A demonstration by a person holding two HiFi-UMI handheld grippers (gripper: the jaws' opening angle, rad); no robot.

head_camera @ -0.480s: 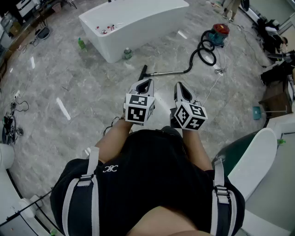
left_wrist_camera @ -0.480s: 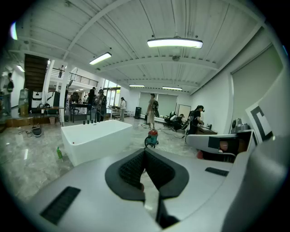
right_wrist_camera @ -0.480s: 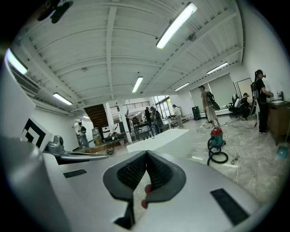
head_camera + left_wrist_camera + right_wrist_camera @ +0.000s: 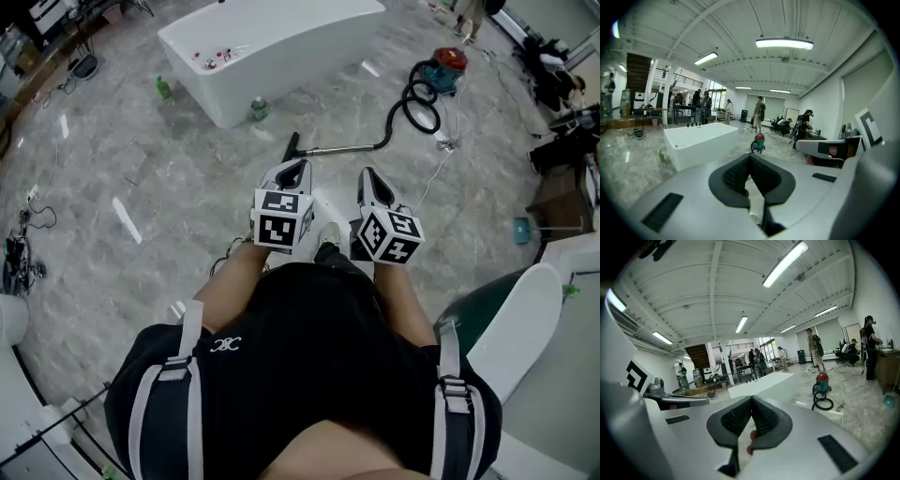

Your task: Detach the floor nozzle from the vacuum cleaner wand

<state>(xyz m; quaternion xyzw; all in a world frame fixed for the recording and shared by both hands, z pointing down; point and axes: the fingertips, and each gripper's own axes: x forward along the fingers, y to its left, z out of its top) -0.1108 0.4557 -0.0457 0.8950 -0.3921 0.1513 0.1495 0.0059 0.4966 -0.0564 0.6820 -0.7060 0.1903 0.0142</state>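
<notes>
left gripper (image 4: 297,167) and right gripper (image 4: 365,174) have fingers closed and empty, likely because nothing is within reach: the floor nozzle (image 4: 292,147) lies on the floor (image 4: 178,187) well ahead of the fingers, attached to the wand (image 4: 342,148).

white tub (image 4: 291,61) on grey marble floor (image 4: 112,169), green bottle (image 4: 164,88) near its end, cables (image 4: 21,251) far left

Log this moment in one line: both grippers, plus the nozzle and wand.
left gripper: shut, empty | right gripper: shut, empty | floor nozzle: on floor, untouched | wand: on floor, nozzle at its end
</notes>
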